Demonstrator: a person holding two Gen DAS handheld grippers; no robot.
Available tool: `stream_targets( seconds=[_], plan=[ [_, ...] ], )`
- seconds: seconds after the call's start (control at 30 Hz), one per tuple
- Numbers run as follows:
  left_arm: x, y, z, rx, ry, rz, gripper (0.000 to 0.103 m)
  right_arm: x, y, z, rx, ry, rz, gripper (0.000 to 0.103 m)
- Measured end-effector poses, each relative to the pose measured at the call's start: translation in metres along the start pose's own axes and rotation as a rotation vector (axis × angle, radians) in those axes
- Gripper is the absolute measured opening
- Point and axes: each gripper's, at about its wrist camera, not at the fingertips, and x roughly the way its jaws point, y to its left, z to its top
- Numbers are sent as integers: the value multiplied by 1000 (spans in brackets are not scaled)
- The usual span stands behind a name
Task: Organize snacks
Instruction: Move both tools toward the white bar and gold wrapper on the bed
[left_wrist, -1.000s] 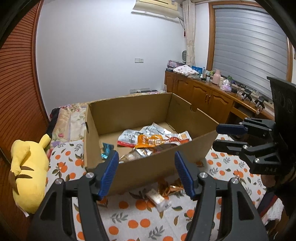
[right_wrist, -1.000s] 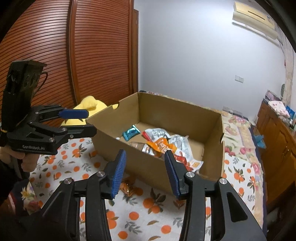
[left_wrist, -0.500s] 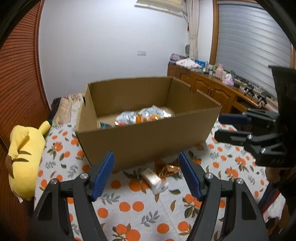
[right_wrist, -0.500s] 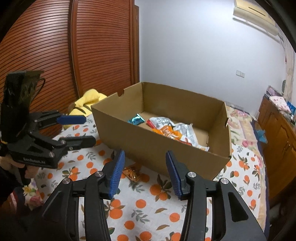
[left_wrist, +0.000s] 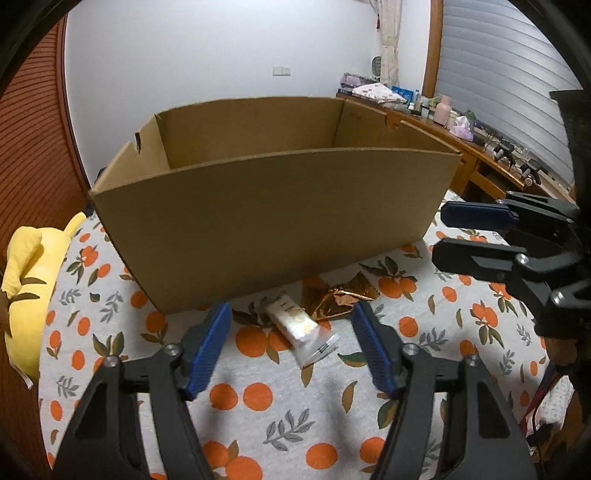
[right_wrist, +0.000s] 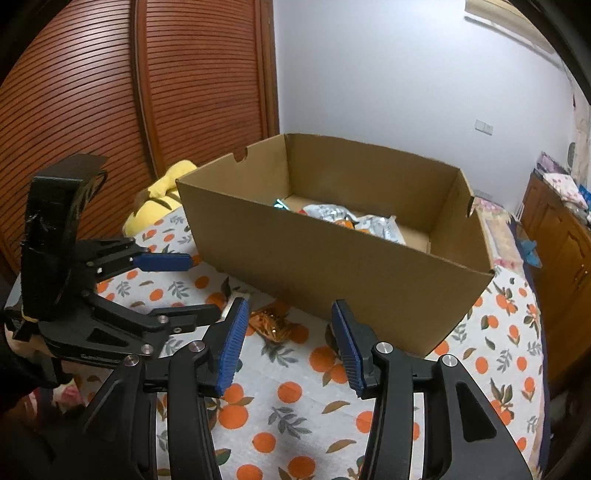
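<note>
A brown cardboard box (left_wrist: 273, 221) stands on the orange-print cloth; in the right wrist view the box (right_wrist: 343, 266) holds several snack packets (right_wrist: 354, 218). In front of it lie a white wrapped snack bar (left_wrist: 295, 321) and a crumpled golden-brown wrapper (left_wrist: 336, 295), which also shows in the right wrist view (right_wrist: 271, 323). My left gripper (left_wrist: 295, 347) is open and empty, low over the cloth, its fingers either side of the white bar. My right gripper (right_wrist: 288, 339) is open and empty, just short of the golden wrapper. Each gripper shows in the other's view.
A yellow plush toy (left_wrist: 29, 273) lies left of the box. A ribbed wooden wardrobe (right_wrist: 110, 103) stands on the left. A wooden cabinet (left_wrist: 491, 166) with clutter runs along the right wall. The orange-print cloth (left_wrist: 258, 424) covers the surface.
Both grippers have dropped lower and nearer the cloth in front of the box. In the left wrist view the box's contents have gone out of sight behind its near wall.
</note>
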Motion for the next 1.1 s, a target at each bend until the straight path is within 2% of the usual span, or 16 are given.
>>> stream_targets(
  seconds=[0.13, 0.53, 0.6, 0.63, 0.73, 1.1],
  plan=[
    [11, 0, 0, -17, 29, -7, 54, 7, 0, -3, 3, 12, 2, 48],
    [36, 0, -1, -52, 88, -6, 51, 25, 2, -7, 12, 47, 13, 48],
    [38, 1, -3, -55, 94, -6, 39, 30, 2, -7, 12, 56, 16, 48],
    [39, 1, -4, -56, 98, -19, 27, 32, 2, -8, 11, 61, 15, 48],
    [37, 0, -5, -45, 88, -26, 21, 38, 2, -9, 6, 78, 9, 48],
    [27, 22, -9, -64, 99, -30, 20, 67, 9, -2, -18, 133, 25, 48]
  ],
)
